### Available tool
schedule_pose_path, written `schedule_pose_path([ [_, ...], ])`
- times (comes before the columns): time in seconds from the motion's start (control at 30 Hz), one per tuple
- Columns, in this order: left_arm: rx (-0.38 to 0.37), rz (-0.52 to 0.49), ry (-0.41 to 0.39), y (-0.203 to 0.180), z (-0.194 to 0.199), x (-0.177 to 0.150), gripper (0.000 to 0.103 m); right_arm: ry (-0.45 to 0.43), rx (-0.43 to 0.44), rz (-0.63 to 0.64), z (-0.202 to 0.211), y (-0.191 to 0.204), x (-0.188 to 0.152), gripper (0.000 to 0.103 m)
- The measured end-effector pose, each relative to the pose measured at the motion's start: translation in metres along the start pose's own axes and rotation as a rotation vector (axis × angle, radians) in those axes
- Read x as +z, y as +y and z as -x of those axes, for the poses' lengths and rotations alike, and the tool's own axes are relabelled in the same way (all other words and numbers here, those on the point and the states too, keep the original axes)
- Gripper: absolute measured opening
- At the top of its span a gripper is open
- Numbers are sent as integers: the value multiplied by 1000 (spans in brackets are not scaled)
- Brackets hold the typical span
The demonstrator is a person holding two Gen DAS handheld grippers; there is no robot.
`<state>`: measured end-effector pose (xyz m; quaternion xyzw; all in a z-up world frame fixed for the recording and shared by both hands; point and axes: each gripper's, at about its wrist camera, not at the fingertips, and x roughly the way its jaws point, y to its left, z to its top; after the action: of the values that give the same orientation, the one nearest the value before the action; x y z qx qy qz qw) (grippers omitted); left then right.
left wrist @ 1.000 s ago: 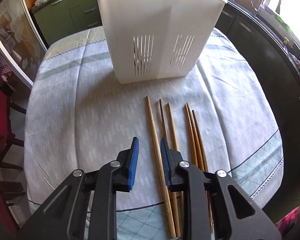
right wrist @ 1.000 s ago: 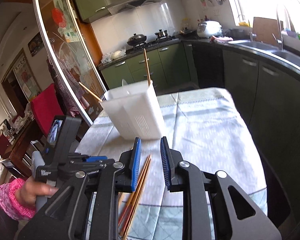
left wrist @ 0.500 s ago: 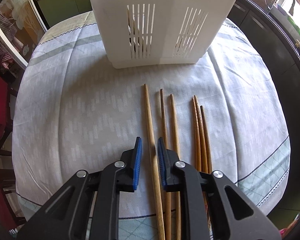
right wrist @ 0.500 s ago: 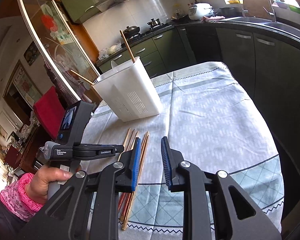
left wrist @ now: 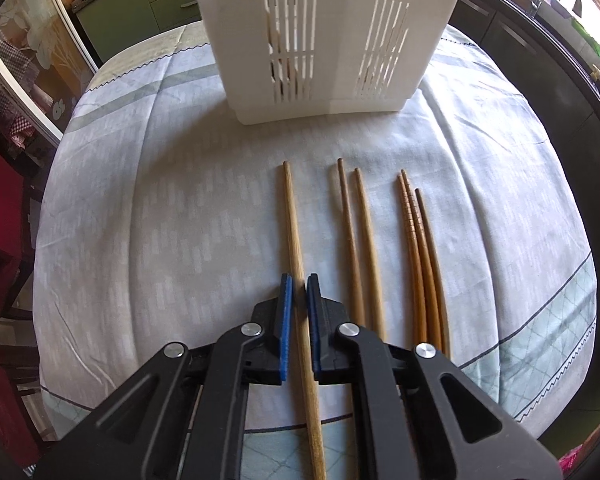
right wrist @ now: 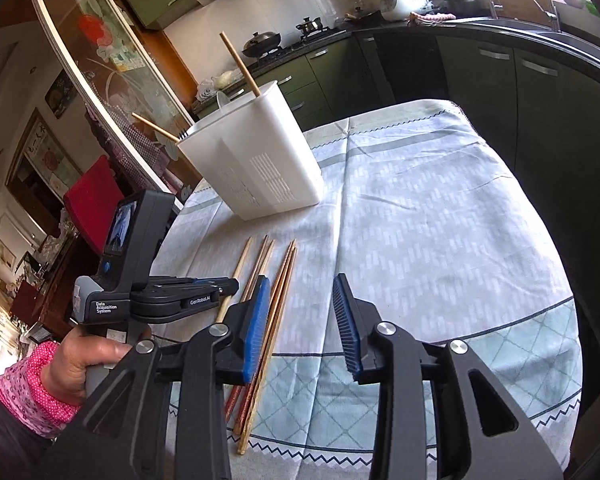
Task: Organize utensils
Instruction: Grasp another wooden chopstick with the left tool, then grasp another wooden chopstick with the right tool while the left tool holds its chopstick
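Note:
Several wooden chopsticks lie side by side on the tablecloth. My left gripper (left wrist: 298, 280) has closed around the leftmost, light chopstick (left wrist: 293, 220), its blue pads touching both sides near the middle. Two more light chopsticks (left wrist: 358, 232) and a group of darker ribbed ones (left wrist: 418, 248) lie to the right. A white slotted utensil holder (left wrist: 324, 36) stands beyond their tips; two chopsticks (right wrist: 240, 64) stand in it. My right gripper (right wrist: 300, 312) is open and empty, hovering above the table right of the chopsticks (right wrist: 278, 292). The left gripper also shows in the right wrist view (right wrist: 224, 292).
The round table (right wrist: 440, 220) has a pale blue-grey cloth. Dark kitchen cabinets (right wrist: 520, 80) run along the right. A red chair (right wrist: 92, 200) and a glass sliding door (right wrist: 112, 92) stand at the left.
My left gripper moved forward and down over the leftmost chopstick and its jaws narrowed onto it. My right gripper's jaws opened wider and tilted down toward the table.

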<state>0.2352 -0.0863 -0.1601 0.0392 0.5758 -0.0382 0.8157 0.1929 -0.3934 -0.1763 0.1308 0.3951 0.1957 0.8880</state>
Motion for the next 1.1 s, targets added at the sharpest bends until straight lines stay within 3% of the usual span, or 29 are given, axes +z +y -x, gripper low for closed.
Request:
schedule_pose_path([
  [0.2,6,40,-13,42,6,-16,8,67,-110,98,-47,23,-3,34],
  [0.43,-12,47,-31,59,9,-24,8,153,-155,124,-98,35,-8,28],
  [0.73,-35,40,-38,61,9,-24,8,168,-246,192,-119,49,-8,27],
  [0.83,-41,40,-38,62,8,-23,8,171,-283,204,-119,50,-8,20],
  [1.0,-43,40,-38,62,9,-24,8,186,-266,203,-125,53,-8,18],
  [1.1,-51,44,-35,63,8,-23,8,148,-267,183,-118,53,-2,16],
])
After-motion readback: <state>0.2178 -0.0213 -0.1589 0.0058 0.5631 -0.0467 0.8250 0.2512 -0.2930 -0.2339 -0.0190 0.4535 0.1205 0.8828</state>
